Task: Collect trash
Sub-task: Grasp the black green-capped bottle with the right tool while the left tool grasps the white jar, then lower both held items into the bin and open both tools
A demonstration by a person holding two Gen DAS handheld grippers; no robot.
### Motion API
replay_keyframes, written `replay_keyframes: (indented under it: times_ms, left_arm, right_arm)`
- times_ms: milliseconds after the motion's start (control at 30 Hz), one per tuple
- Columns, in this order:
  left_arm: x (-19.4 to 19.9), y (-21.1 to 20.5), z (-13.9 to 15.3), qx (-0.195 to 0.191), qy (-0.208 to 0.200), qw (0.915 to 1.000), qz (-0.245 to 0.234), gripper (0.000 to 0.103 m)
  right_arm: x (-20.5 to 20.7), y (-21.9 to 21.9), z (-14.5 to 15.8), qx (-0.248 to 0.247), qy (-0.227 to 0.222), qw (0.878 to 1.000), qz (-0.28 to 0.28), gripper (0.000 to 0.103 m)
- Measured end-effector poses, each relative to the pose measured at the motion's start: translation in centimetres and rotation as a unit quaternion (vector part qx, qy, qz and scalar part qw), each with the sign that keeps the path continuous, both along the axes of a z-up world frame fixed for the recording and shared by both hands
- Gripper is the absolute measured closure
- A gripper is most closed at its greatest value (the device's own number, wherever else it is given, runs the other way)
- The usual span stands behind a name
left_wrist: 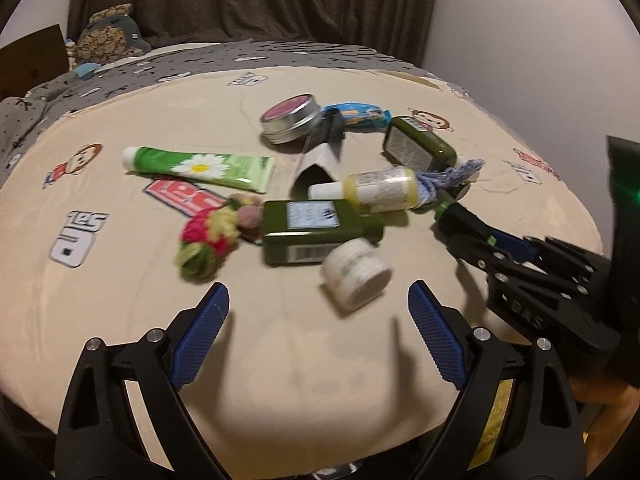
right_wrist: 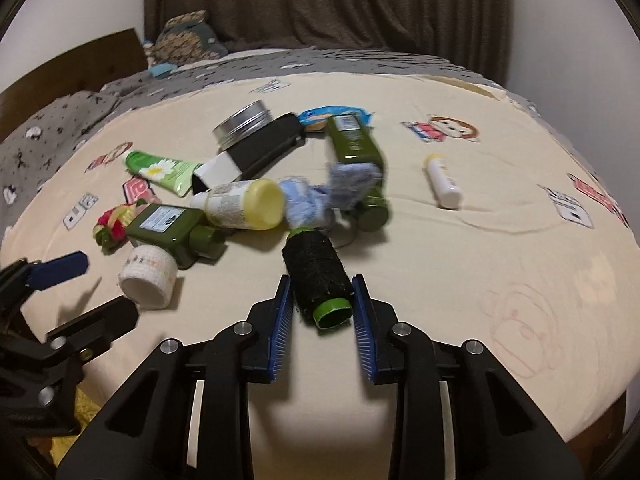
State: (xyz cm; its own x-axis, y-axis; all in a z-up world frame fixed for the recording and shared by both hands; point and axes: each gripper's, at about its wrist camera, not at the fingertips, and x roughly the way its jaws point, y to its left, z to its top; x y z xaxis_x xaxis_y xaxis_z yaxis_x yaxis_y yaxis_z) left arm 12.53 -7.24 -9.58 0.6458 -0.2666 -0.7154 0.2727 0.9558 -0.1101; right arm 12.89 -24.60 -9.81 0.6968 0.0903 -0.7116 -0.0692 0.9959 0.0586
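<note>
A heap of small items lies on a cream bedsheet [right_wrist: 460, 264]. My right gripper [right_wrist: 321, 294] is shut on a black thread spool [right_wrist: 316, 270] with green ends, its blue pads against both sides. In the left wrist view the right gripper [left_wrist: 460, 220] reaches in from the right, and only the spool's green end [left_wrist: 440, 210] shows. My left gripper [left_wrist: 318, 292] stands open low over the sheet. A white jar [left_wrist: 356, 274] lies on its side just ahead of the right fingertip, untouched. From the right wrist view the left gripper [right_wrist: 96, 284] sits beside that jar [right_wrist: 148, 280].
The heap holds a daisy-print tube [left_wrist: 200, 166], a metal tin [left_wrist: 290, 118], two dark green bottles [left_wrist: 316, 228] [left_wrist: 418, 146], a yellowish bottle [left_wrist: 378, 188], blue rope [right_wrist: 316, 196], a coloured rope toy [left_wrist: 208, 240] and a black-and-white box [right_wrist: 256, 156]. A white tube [right_wrist: 442, 180] lies apart.
</note>
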Motion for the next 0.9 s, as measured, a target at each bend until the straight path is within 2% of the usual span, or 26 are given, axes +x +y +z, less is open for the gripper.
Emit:
replay_keyframes:
  times_ms: [100, 167, 300, 333, 567, 733, 900]
  left_arm:
    - [1.1, -1.3, -0.5, 0.003, 0.004, 1.0, -0.004, 0.026]
    - [1.7, -1.6, -0.9, 0.002, 0.013, 0.9999, -0.002, 0.043]
    - [2.0, -1.6, -1.6, 0.002, 0.023, 0.9997, -0.002, 0.059]
    - [1.8, -1.5, -1.5, -0.003, 0.024, 0.9997, -0.004, 0.067]
    - [-1.9, 0.1, 0.6, 0.002, -0.001, 1.0, -0.001, 0.067]
    - [-6.9, 1.6, 1.9, 0.007, -0.025, 0.9996, -0.01, 0.067]
    - [-10.7, 2.7, 1.8, 0.003, -0.024, 0.9995, -0.021, 0.067]
  right_arm:
    - [-0.7, -0.7, 0.4, 0.006, -0.006, 1.0, -0.006, 0.072]
    - [-1.0, -1.1, 0.6, 0.014, -0.007, 1.0, -0.006, 0.072]
    - [-1.7, -1.1, 1.0, 0.013, -0.008, 1.0, -0.004, 0.072]
    - [-1.9, -1.0, 1.0, 0.013, -0.009, 1.0, -0.003, 0.072]
    - [-5.1, 0.1, 2.3, 0.018, -0.025, 0.999, 0.015, 0.072]
    - [-8.8, 0.8, 3.3, 0.021, -0.035, 0.999, 0.033, 0.072]
    - [-11.9, 1.5, 2.3, 0.012, -0.007, 0.998, 0.059, 0.072]
